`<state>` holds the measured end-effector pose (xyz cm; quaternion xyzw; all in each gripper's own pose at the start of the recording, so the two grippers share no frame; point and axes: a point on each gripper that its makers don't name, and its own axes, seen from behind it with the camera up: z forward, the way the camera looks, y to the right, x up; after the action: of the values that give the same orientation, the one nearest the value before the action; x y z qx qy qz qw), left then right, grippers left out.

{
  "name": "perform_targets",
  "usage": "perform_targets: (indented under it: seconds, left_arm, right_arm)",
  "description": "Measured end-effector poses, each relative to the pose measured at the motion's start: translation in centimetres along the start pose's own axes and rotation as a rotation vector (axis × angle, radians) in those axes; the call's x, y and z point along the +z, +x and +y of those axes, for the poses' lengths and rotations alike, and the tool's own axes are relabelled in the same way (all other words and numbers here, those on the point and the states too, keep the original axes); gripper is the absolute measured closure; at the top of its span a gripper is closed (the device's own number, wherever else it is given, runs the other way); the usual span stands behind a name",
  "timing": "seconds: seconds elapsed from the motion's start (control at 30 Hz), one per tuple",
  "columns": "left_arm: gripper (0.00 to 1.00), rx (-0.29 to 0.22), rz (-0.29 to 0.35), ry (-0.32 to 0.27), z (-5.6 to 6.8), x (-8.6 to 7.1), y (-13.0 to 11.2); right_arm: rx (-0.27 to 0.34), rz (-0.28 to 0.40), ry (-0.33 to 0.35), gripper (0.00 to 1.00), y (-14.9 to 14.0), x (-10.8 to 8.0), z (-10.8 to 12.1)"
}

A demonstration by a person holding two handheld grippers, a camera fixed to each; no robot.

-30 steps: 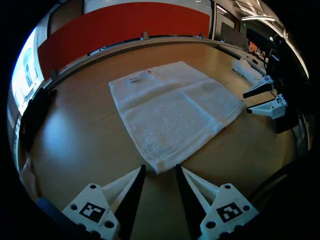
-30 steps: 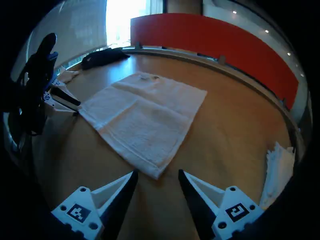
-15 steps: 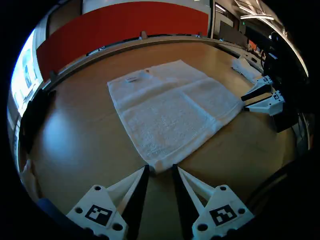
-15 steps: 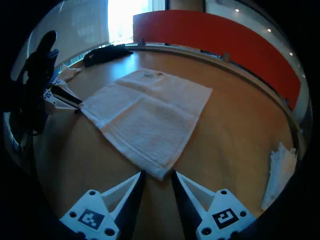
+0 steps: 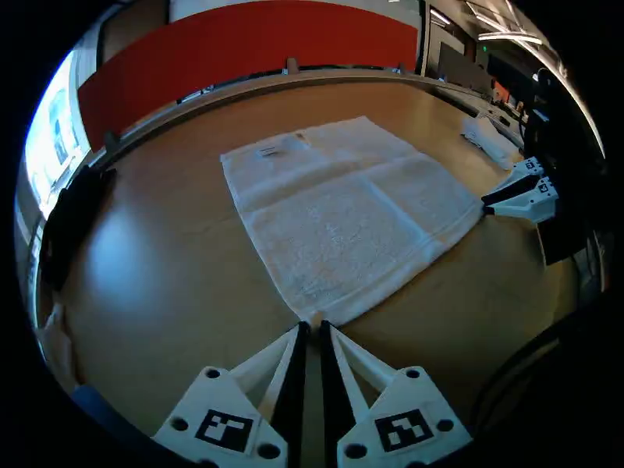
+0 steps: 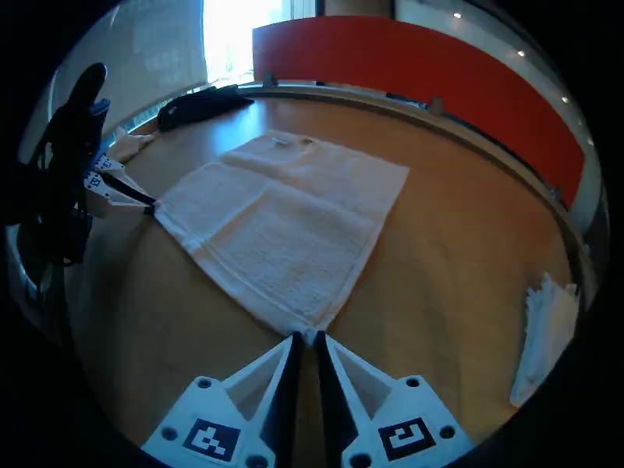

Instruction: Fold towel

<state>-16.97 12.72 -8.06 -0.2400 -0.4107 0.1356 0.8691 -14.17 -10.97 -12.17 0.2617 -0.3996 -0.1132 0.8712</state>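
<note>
A white towel (image 5: 343,210) lies flat and square on the wooden table (image 5: 171,265). In the left gripper view, my left gripper (image 5: 313,326) is shut on the towel's nearest corner, its fingers almost touching. Farther right, the right gripper (image 5: 487,206) pinches the neighbouring corner. In the right gripper view, the towel (image 6: 288,218) spreads ahead, and my right gripper (image 6: 306,338) is shut on its near corner. At the left edge the left gripper (image 6: 150,207), held by a hand, grips the other corner. A small label sits at the towel's far edge.
A second white cloth (image 5: 490,137) (image 6: 546,335) lies bunched near the table's side. A dark bag (image 5: 69,218) (image 6: 204,105) rests by the window side. A red partition (image 5: 249,47) (image 6: 437,66) runs behind the table's raised back edge.
Both grippers moved forward to the towel's near corners and went from open to shut on them. The towel still lies flat.
</note>
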Motion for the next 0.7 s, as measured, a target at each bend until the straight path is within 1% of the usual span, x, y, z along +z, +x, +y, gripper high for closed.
perform_targets:
  seconds: [0.17, 0.27, 0.47, 0.7]
  left_arm:
    - [0.91, -0.002, 0.002, 0.007, 0.1, 0.0, 0.0]
    - [0.92, -0.011, 0.003, -0.002, 0.3, 0.0, 0.1]
    - [0.92, -0.052, 0.004, -0.024, 0.7, -0.2, 0.2]
    - [0.92, -0.093, 0.014, -0.033, 1.1, -1.1, 0.8]
  right_arm:
    - [0.001, -0.003, -0.004, 0.88, 0.0, -0.1, 0.0]
    - [0.0, -0.004, -0.005, 0.88, -0.1, -0.2, 0.1]
    - [-0.001, 0.003, -0.007, 0.88, 0.2, -0.6, 0.3]
    - [-0.005, 0.024, -0.011, 0.88, 1.2, -1.6, 0.5]
